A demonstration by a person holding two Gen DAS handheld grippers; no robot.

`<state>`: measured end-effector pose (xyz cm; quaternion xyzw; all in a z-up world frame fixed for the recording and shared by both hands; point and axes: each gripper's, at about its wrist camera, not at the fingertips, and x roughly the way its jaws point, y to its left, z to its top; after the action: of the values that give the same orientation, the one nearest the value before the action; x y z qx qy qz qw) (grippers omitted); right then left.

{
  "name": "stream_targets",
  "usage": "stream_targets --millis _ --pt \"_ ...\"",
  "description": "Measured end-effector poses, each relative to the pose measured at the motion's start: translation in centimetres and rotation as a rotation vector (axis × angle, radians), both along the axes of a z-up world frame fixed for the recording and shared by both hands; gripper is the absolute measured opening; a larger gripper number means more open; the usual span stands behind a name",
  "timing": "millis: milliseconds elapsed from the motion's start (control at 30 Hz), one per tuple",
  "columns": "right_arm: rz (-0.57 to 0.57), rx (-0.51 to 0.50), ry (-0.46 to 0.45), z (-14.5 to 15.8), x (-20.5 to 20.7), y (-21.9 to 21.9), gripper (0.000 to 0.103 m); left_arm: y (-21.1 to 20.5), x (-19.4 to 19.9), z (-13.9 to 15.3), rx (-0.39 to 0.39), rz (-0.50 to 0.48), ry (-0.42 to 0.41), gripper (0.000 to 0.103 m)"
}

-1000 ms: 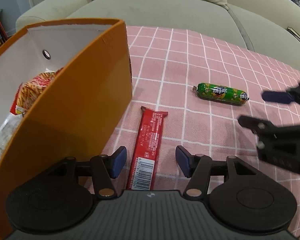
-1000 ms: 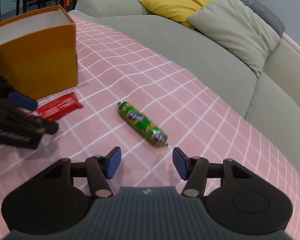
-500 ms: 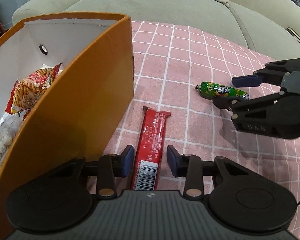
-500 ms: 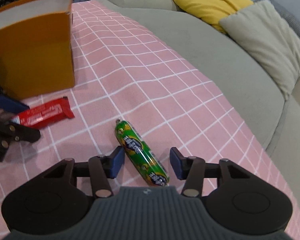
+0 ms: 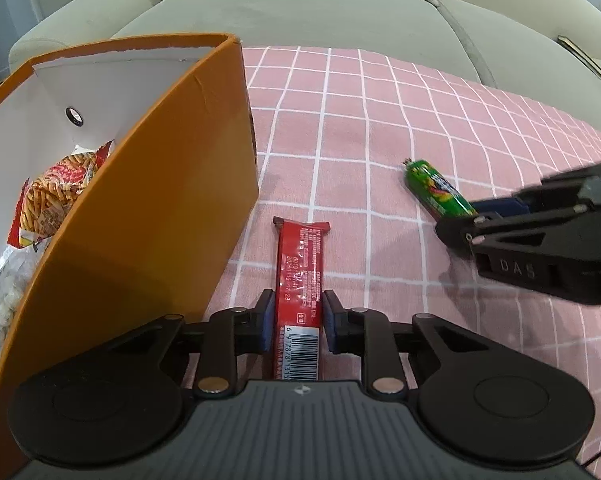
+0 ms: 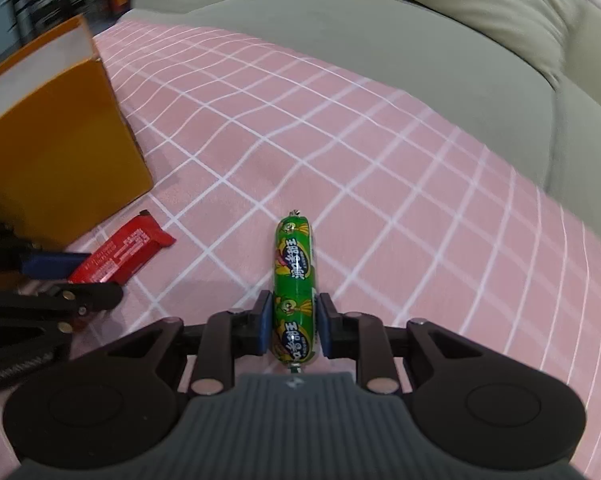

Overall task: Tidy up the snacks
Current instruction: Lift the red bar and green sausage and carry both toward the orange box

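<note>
Left tool (image 5: 298, 325) pinches red bar (image 5: 300, 280); right tool (image 6: 291, 325) pinches green sausage (image 6: 293, 276).

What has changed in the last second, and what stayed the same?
Both grippers closed in. The left gripper shut on the red bar; the right gripper moved forward over the green sausage and shut on it. Both snacks still lie on the pink cloth; the orange box stayed put.
</note>
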<state>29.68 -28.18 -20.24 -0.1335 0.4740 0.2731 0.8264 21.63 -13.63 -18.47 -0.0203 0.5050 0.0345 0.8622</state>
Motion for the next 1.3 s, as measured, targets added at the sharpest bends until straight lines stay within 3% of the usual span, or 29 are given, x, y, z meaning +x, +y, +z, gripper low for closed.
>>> stream_targets --millis 367,700,1100,1233,1300 --pt "-0.284 0.030 0.097 0.6 -8.1 -1.3 0.019 -0.2 -3.5 0.2 -0.014 -0.069 0.044 0.027" --pt "-0.373 -0.016 0.156 0.9 -16.5 -1.2 0.020 -0.2 -7.7 0.2 -0.021 -0.183 0.119 0.027" --pt "-0.372 -0.006 0.181 0.4 -14.1 -0.5 0.029 -0.2 -6.6 -0.4 -0.002 -0.216 0.232 0.033" --pt "-0.389 -0.001 0.183 0.3 -13.8 -0.5 0.020 -0.7 -6.4 -0.7 0.020 -0.234 0.271 0.031" --pt "-0.396 0.005 0.185 0.4 -13.9 -0.8 0.020 -0.9 -6.5 -0.6 0.024 -0.237 0.275 0.027"
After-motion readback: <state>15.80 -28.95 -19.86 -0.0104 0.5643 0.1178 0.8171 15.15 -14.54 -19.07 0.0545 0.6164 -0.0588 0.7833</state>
